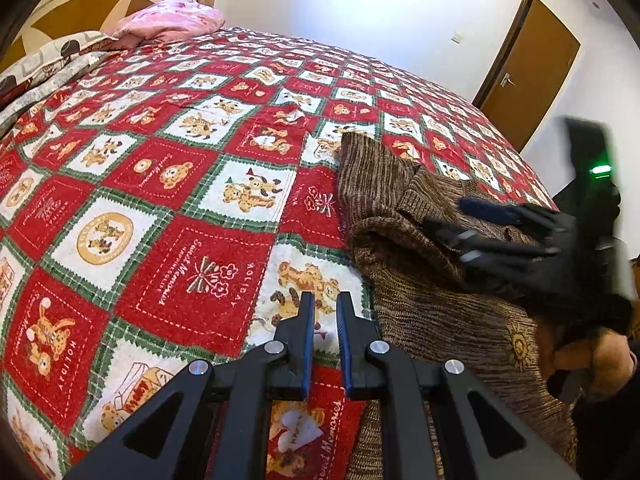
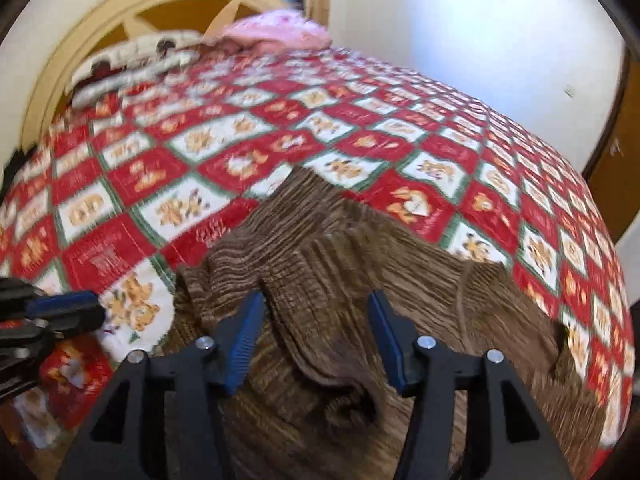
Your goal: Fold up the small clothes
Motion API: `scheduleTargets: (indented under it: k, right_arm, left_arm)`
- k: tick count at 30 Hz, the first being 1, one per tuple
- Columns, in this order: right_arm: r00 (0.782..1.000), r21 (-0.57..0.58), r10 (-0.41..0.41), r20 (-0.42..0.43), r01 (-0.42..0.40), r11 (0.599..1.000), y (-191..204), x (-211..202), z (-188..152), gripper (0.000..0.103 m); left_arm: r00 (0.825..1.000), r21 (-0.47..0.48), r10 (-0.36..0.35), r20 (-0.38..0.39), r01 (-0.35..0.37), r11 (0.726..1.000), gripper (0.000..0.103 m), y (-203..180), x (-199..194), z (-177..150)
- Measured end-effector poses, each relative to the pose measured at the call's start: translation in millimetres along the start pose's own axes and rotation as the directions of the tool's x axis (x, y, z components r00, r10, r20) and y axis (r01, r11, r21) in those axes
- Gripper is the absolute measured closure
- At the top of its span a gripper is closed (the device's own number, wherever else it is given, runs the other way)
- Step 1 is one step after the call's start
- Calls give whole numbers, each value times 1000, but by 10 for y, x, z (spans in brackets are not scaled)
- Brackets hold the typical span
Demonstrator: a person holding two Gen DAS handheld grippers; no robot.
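A small brown knitted sweater [image 1: 416,280] lies partly folded on the red, white and green patchwork bedspread [image 1: 160,184]. In the right wrist view the sweater [image 2: 328,264] fills the lower middle, with a folded sleeve between the fingers. My left gripper [image 1: 323,304] hovers over the bedspread just left of the sweater, its jaws nearly together and holding nothing. My right gripper [image 2: 316,300] is open above the sweater; in the left wrist view it [image 1: 452,216] hovers over the folded part. The left gripper [image 2: 96,312] shows at the left edge of the right wrist view.
A pink pillow [image 1: 168,20] and a patterned pillow [image 1: 48,60] lie at the headboard [image 1: 80,4]. A brown door [image 1: 528,68] stands in the white wall beyond the bed. The bedspread spreads wide to the left of the sweater.
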State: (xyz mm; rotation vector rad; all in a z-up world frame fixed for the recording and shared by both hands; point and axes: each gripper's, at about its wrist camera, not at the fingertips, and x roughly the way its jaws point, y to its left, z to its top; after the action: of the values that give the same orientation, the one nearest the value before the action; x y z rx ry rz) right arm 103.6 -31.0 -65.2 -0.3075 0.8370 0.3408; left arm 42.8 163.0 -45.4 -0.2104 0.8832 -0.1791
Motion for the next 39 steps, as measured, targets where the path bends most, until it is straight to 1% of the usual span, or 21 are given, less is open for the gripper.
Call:
scheduleTargets:
  k: [2, 3, 4, 5, 7, 10, 12, 14, 17, 19, 21, 22, 23, 25, 26, 28, 30, 32, 34, 36, 39]
  right_arm:
    - [997, -66, -37, -62, 33, 997, 100, 234, -10, 48]
    - [998, -73, -48, -51, 44, 996, 114, 249, -19, 49]
    - [998, -60, -52, -35, 50, 997, 107, 237, -16, 59]
    - [998, -29, -51, -43, 50, 998, 71, 234, -5, 87]
    - [999, 89, -24, -39, 27, 996, -77, 143, 5, 91]
    - [998, 270, 1, 57, -16, 963, -380, -175, -36, 91]
    - [990, 397, 46, 134, -96, 913, -644, -397, -103, 91]
    - [978, 513, 99, 182, -181, 839, -895, -492, -200, 90]
    - [938, 646, 273, 213, -344, 681, -1256, -250, -403, 85]
    - [934, 694, 308, 184, -345, 632, -1348, -99, -519, 85]
    - [921, 749, 324, 216, -369, 550, -1449, -65, -691, 85]
    - [922, 762, 308, 234, -371, 531, -1494, -95, -743, 83]
    - [936, 768, 266, 228, -341, 542, -1522, -149, -776, 83]
    - [971, 758, 159, 176, -237, 607, -1517, -308, -791, 83]
    - [976, 748, 134, 172, -218, 627, -1508, -362, -780, 83]
    - [975, 739, 143, 173, -224, 636, -1507, -402, -760, 81]
    - [973, 740, 164, 162, -230, 632, -1513, -386, -742, 69]
    - [975, 741, 153, 162, -222, 633, -1501, -409, -747, 42]
    - [977, 727, 128, 169, -211, 653, -1490, -450, -780, 28]
    - [982, 690, 121, 148, -190, 698, -1431, -419, -751, 28]
    - [983, 622, 163, 82, -178, 763, -1305, -347, -819, 43]
  left_arm:
    - [1000, 5, 0, 1, 0, 1000, 92, 0, -14, 2]
    - [1000, 9, 2, 2, -2, 1000, 92, 3, -22, 4]
    - [1000, 11, 6, 3, -6, 1000, 92, 7, -26, 4]
    - [1000, 13, 11, 5, -11, 1000, 92, 12, -27, 6]
    - [1000, 8, 12, 6, -12, 1000, 92, 27, -22, 15]
    - [1000, 2, -2, 7, 2, 1000, 92, 17, -1, 28]
    - [1000, 8, -6, 3, 6, 1000, 92, -21, 23, 39]
    - [1000, 13, -22, 1, 22, 1000, 92, -74, 35, 43]
    - [999, 26, -41, -2, 41, 999, 92, -183, 55, 55]
    - [999, 46, -49, -1, 49, 998, 92, -269, 48, 59]
    - [999, 67, -47, 8, 47, 997, 92, -326, 27, 52]
    - [999, 75, -45, 8, 44, 996, 92, -351, 28, 50]
    - [999, 82, -44, 3, 43, 996, 92, -373, 40, 51]
    - [999, 99, -39, -10, 40, 994, 92, -424, 84, 51]
    - [999, 104, -36, -14, 37, 994, 92, -438, 102, 52]
    - [999, 117, -42, -30, 45, 992, 92, -494, 164, 62]
    - [998, 138, -41, -51, 48, 989, 92, -580, 248, 69]
    - [998, 157, -32, -52, 40, 987, 92, -643, 294, 67]
    - [999, 185, -2, -54, 12, 983, 92, -709, 378, 75]
    - [997, 189, 35, -69, -22, 982, 92, -739, 491, 105]
    - [996, 153, 31, -86, -17, 988, 92, -732, 564, 133]
